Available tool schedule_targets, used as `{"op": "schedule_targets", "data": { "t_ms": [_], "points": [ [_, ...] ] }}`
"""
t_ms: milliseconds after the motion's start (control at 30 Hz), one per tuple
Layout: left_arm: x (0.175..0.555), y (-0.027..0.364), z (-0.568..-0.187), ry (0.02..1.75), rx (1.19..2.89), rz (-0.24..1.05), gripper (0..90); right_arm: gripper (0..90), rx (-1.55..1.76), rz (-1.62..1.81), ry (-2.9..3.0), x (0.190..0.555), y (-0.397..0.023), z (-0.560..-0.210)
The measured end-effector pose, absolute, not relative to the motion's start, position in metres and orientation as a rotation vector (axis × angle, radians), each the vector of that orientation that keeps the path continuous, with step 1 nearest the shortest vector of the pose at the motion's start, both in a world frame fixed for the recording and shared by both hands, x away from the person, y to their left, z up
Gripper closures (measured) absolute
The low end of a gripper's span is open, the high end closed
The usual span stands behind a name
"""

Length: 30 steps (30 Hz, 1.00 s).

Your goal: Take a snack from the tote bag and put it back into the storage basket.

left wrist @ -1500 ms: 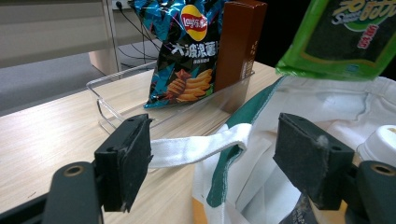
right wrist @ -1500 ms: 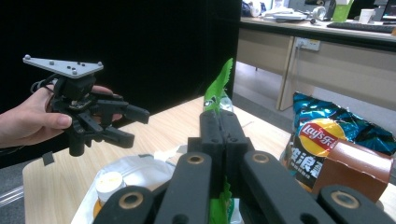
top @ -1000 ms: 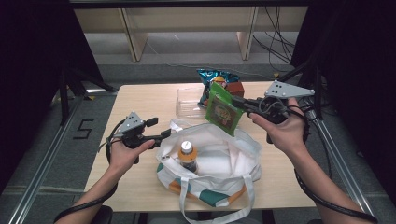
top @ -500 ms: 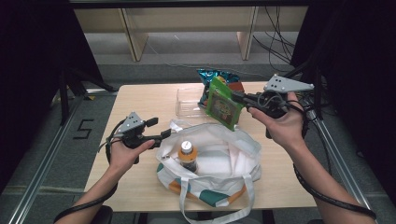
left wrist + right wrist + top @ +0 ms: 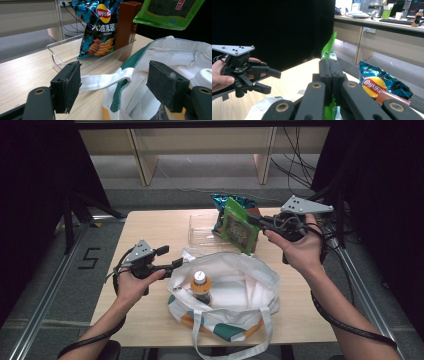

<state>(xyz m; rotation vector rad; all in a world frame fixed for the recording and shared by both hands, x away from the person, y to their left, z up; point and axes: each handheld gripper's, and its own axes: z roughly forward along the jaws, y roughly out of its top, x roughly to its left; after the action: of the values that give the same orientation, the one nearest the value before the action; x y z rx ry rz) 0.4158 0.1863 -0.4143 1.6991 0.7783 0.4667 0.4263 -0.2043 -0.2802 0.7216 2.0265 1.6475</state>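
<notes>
Nearest: tote bag sitting open at table front edge, orange-capped bottle already standing inside. Left gripper hovering at bag's left rim, jaws wide, holding nothing; white strap lying between the pads, not pinched. Left hand unchanged vs. a sec ago.

Mid: right gripper is carrying green snack packet, jaws clamped on its edge. Packet is sitting slightly farther back than a sec ago, over clear tray, not yet above bag opening. Judgement: packing step in progress.

Far: chip bag, brown box remaining in tray.
</notes>
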Motion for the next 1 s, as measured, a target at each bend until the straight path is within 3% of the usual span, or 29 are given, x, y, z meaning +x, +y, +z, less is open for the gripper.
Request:
{"op": "schedule_targets", "data": {
  "t_ms": [1000],
  "points": [
    [0.416, 0.186, -0.414, 0.777, 1.7, 0.466, 26.2, 90.0, 0.766, 1.621, 2.016, 0.448, -0.197, -0.285]
  ]
}}
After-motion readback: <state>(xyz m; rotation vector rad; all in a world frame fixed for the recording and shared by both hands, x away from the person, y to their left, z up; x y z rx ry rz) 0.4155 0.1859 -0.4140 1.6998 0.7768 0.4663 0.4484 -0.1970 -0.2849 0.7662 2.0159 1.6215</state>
